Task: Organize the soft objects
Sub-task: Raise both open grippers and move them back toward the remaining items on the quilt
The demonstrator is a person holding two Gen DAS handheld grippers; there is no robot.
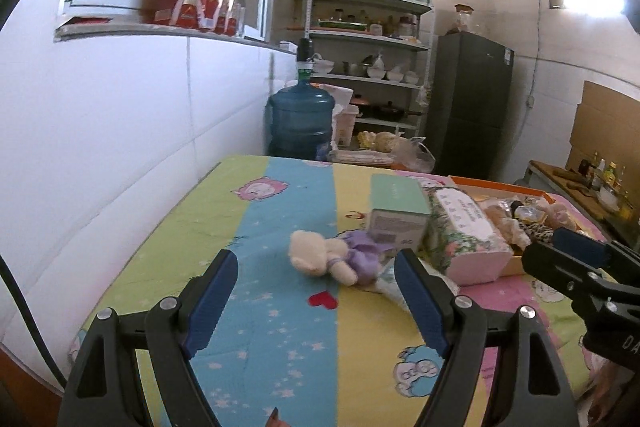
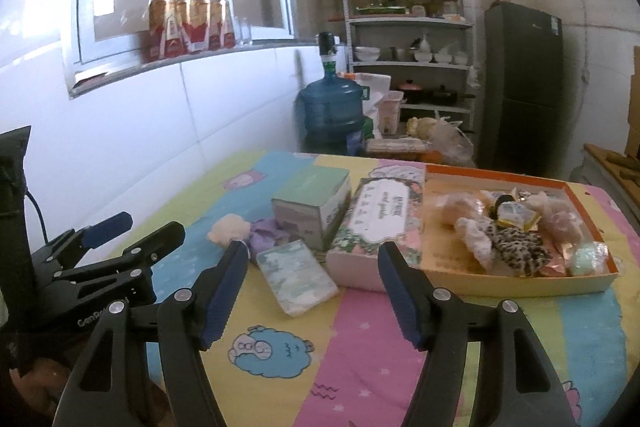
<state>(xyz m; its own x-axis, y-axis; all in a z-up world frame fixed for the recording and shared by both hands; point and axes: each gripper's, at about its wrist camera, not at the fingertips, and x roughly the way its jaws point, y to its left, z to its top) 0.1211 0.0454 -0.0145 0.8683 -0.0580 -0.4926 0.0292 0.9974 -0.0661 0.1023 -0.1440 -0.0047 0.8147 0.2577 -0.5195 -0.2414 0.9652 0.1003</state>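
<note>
My left hand-held gripper (image 1: 316, 299) hangs wide and empty, and so does my right hand-held gripper (image 2: 312, 287). Just beyond the left one a plush doll (image 1: 328, 255) lies on the desk (image 1: 280, 327): light, squashy, best pinched round its purple middle. Farther right sits the tray (image 2: 520, 287) of soft toys.

We note a table under a striped cartoon-print cloth (image 2: 360, 367) — on it: cream plush bear in purple dress (image 1: 332, 255), mint cardboard box (image 2: 316, 203), floral tissue pack (image 2: 376, 223), small wipes packet (image 2: 296, 279), orange-rimmed tray (image 2: 520, 285).
</note>
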